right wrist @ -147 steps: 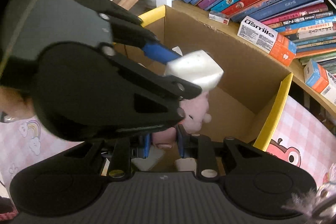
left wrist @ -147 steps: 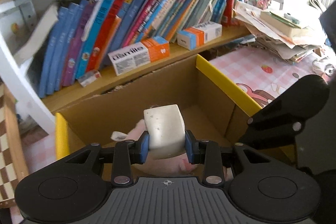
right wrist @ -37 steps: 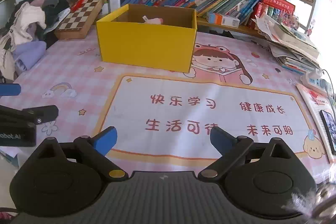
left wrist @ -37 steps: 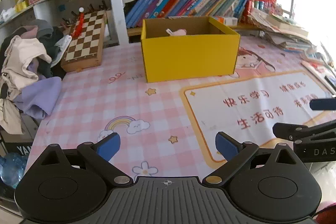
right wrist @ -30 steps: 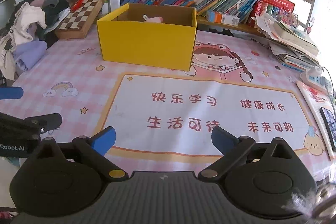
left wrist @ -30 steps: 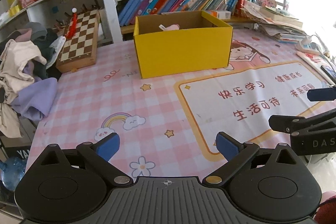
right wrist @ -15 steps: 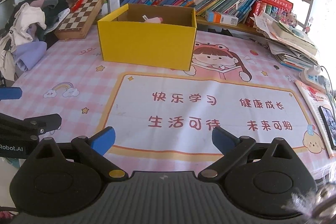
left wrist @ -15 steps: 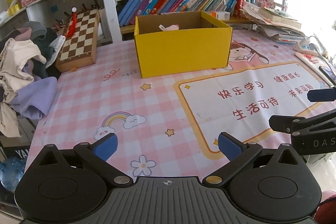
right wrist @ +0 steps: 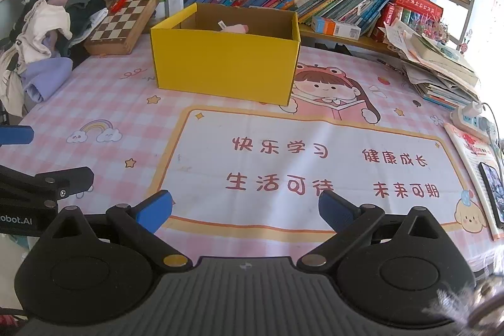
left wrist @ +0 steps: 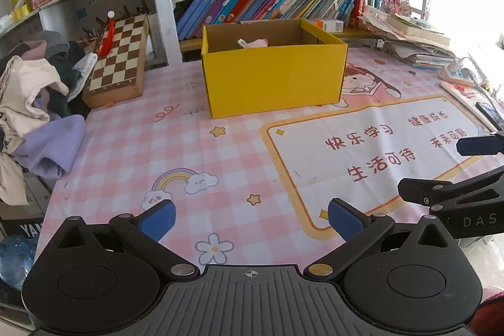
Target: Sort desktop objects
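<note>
Left wrist view, read from its left edge: a heap of clothes (left wrist: 34, 103) fills the middle left, a chessboard (left wrist: 121, 52) leans beside it in the upper left, and the yellow box (left wrist: 272, 77) sits at upper centre on the pink checked desk mat (left wrist: 132, 147), with a pink soft toy (left wrist: 256, 43) just showing above its rim. Along the bottom of that frame the left gripper (left wrist: 250, 218) has its 2 blue-padded fingers spread wide with nothing between them, low over the mat and well apart from the box; the other tool pokes in at the middle right edge. Right wrist view repeats the layout: clothes and chessboard in the upper left, the box at upper centre, a leaning stack of papers and books (right wrist: 441, 65) at the right, and a power strip (right wrist: 472, 118) near the right edge. The right gripper (right wrist: 245, 208), at the bottom centre, is likewise spread and empty above the white printed panel. Judging from this, 1 drop into the box is finished and the step in hand is a pause between items. No loose object lies on the open mat in either view, so the next move calls for finding another candidate toward the cluttered edges, or the sorting may be done.
</note>
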Tool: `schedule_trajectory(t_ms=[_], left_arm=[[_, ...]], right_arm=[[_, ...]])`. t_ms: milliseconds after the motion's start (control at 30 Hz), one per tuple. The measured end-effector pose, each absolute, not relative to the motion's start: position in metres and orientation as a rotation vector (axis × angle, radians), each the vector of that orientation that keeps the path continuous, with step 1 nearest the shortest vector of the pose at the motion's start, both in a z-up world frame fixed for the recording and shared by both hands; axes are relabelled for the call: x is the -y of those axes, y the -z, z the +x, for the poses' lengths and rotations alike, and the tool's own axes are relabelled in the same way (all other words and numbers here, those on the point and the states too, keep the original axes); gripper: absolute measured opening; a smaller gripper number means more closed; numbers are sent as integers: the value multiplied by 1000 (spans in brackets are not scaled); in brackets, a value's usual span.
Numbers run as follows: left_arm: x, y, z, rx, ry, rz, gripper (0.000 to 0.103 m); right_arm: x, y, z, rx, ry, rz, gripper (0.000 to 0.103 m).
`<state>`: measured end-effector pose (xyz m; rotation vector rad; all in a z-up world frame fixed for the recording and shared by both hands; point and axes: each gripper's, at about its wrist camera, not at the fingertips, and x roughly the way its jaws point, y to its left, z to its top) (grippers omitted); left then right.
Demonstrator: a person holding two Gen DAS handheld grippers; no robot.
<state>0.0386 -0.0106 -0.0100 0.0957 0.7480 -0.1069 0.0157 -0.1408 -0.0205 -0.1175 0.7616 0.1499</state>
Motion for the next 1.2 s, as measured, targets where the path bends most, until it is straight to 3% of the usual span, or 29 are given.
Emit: schedule_trajectory(t_ms=[1200], left_arm=[[8, 14, 40, -779, 87, 46, 103]], right_arm=[[139, 23, 14, -769, -152, -126, 101]])
